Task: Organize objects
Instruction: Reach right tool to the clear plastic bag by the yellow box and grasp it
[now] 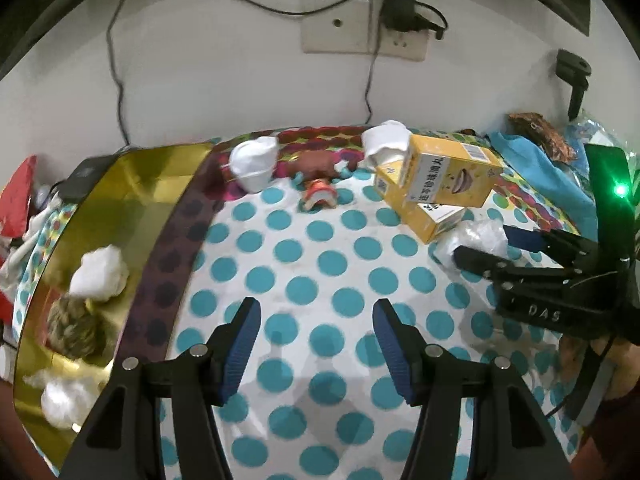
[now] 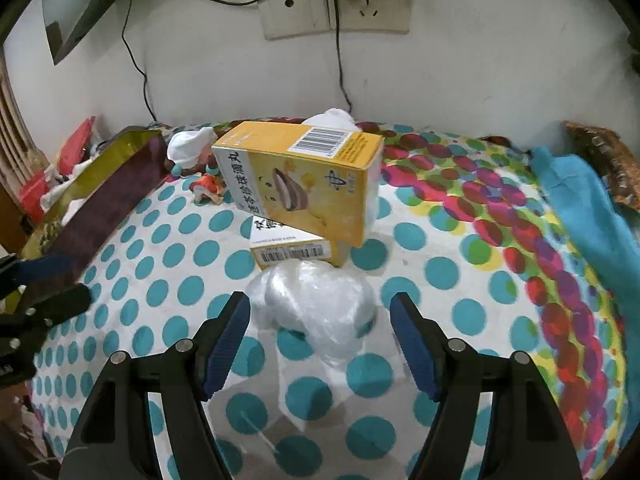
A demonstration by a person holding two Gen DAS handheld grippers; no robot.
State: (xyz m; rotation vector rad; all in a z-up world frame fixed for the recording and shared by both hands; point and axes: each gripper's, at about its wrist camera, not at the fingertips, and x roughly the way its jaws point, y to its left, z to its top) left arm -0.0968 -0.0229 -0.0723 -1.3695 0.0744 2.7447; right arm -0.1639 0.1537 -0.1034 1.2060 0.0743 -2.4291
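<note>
A yellow carton (image 2: 304, 184) lies tilted on a second yellow carton (image 2: 294, 250) on the dotted cloth. Just in front of them sits a crumpled clear plastic wad (image 2: 316, 304). My right gripper (image 2: 320, 316) is open, its jaws standing either side of the wad without pressing it. In the left wrist view the same cartons (image 1: 440, 178) and wad (image 1: 474, 238) are at the right, with the right gripper (image 1: 480, 248) reaching them. My left gripper (image 1: 316, 318) hangs open over bare cloth, nothing between its fingers. A gold box (image 1: 132, 216) at the left holds white wads and a brownish ball.
White cups (image 1: 256, 164) and a small figurine (image 1: 318, 196) stand at the back by the wall. Cables hang from a wall socket (image 1: 364, 26). Blue cloth (image 2: 588, 216) lies at the right edge. Red clutter (image 1: 16, 196) sits left of the gold box.
</note>
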